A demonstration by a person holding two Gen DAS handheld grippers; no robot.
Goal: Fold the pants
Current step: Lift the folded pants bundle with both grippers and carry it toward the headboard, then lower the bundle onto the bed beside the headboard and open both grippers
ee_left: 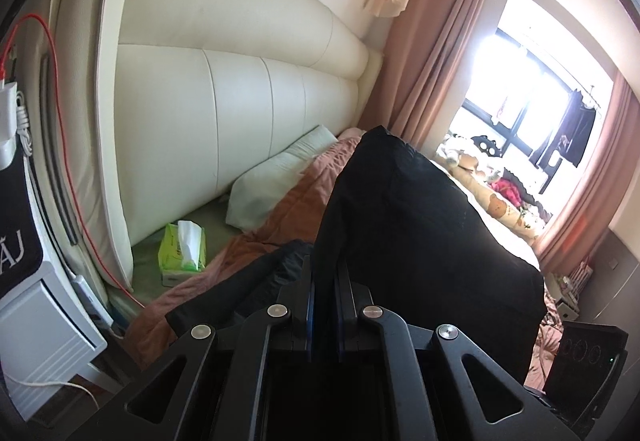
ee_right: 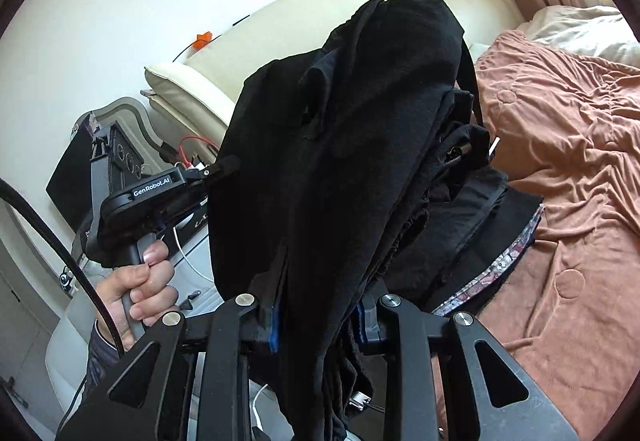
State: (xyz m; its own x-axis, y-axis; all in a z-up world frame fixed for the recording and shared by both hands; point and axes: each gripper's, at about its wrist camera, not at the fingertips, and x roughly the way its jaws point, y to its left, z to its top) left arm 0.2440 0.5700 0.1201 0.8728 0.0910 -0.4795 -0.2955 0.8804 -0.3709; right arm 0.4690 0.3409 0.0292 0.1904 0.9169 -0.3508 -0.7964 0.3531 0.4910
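The black pants (ee_left: 416, 225) hang lifted above the bed, held by both grippers. My left gripper (ee_left: 325, 281) is shut on a thin edge of the fabric, which rises and drapes to the right. My right gripper (ee_right: 320, 317) is shut on a thick bunch of the pants (ee_right: 352, 145), which drape over its fingers and hide the tips. In the right wrist view the left gripper's body (ee_right: 156, 193) shows at the left, held by a hand (ee_right: 136, 289), its fingers hidden behind the cloth.
A bed with a pink-brown quilt (ee_right: 568, 177) lies below. More dark clothes (ee_left: 248, 281) lie on it. A white pillow (ee_left: 280, 177), a green tissue pack (ee_left: 182, 249), a cream headboard (ee_left: 240, 113), a white nightstand (ee_left: 44, 333) and curtains (ee_left: 436, 53) surround it.
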